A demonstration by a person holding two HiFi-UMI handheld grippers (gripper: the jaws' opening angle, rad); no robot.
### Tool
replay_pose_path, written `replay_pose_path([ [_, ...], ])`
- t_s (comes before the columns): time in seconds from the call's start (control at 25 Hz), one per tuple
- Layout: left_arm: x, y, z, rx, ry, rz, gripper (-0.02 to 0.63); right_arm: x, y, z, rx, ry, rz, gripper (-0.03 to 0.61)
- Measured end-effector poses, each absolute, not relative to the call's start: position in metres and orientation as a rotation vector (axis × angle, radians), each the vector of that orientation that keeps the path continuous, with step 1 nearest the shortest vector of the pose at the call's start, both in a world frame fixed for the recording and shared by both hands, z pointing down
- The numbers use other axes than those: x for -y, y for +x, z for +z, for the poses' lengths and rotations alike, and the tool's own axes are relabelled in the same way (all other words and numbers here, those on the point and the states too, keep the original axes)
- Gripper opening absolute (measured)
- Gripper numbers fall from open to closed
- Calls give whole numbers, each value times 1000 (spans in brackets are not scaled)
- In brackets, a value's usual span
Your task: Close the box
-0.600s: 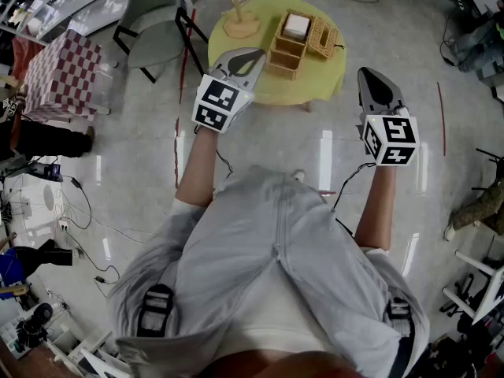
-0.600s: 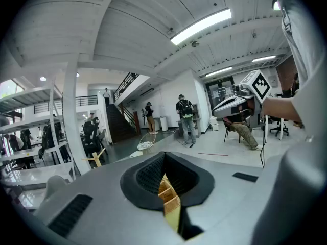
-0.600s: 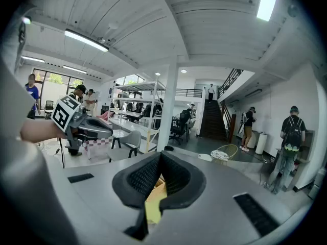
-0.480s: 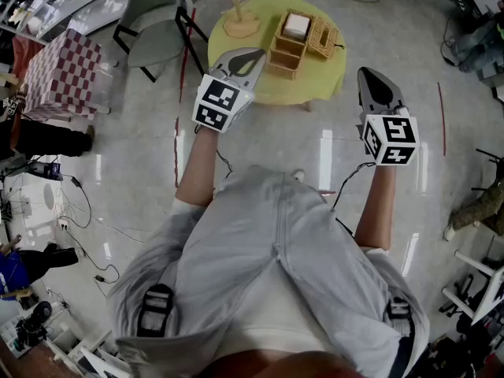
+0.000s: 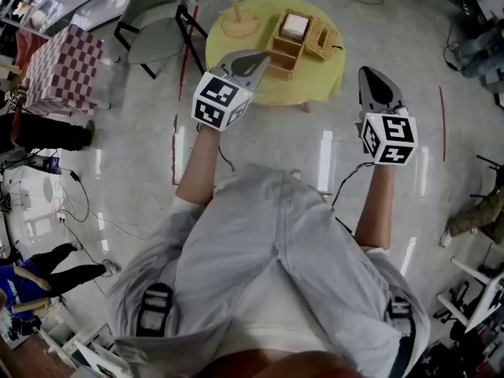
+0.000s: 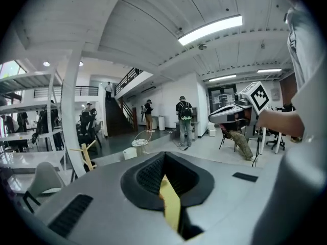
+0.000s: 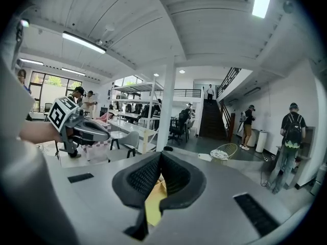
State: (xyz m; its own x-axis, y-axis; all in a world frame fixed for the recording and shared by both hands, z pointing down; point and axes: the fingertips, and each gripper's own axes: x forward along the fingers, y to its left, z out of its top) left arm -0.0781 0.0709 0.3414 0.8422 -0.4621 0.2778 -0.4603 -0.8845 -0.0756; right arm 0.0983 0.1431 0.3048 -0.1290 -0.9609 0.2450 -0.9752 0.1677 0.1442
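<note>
Pale, glossy floor fills the head view, with a round yellow table [image 5: 236, 50] at top centre. The left gripper [image 5: 258, 56] sits just left of centre, its tip overlapping the table's near left edge in the frame. In the left gripper view its jaws [image 6: 163, 157] are pressed together with nothing between them, and only a sliver of yellow shows through the slot below. The right gripper [image 5: 370, 75] is held at centre right over bare floor, just off the table's right rim. Its jaws [image 7: 160, 154] are likewise closed on nothing. Each gripper carries a cube with black-and-white square markers, which are patterns with no readable words. The wooden box [image 5: 285, 46] stands on the table just beyond the left gripper's tip. It is open, with a white thing in its far compartment. A wicker basket [image 5: 321, 38] touches its right side, and a wooden stand [image 5: 236, 18] rises to its left. Further out, a grey chair [image 5: 153, 38] stands at upper left. A red-and-white checked block [image 5: 67, 69] sits near the left edge, and cables trail across the floor at lower left. The person's grey clothing [image 5: 276, 274] covers the lower half of the frame. People stand in the background of both gripper views.
</note>
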Motion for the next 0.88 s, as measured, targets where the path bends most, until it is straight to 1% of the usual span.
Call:
replay_pose_path([
  [0.4, -82, -28, 346, -807, -2989, -472, 28, -144, 140, 313, 2299, 1747, 93, 23],
  [0.6, -83, -23, 353, -931, -2918, -497, 29, -146, 165, 324, 2337, 1722, 122, 23],
  [0.88, -76, -12, 359, -976, -2874, -522, 29, -145, 183, 334, 2360, 1730, 178, 23],
])
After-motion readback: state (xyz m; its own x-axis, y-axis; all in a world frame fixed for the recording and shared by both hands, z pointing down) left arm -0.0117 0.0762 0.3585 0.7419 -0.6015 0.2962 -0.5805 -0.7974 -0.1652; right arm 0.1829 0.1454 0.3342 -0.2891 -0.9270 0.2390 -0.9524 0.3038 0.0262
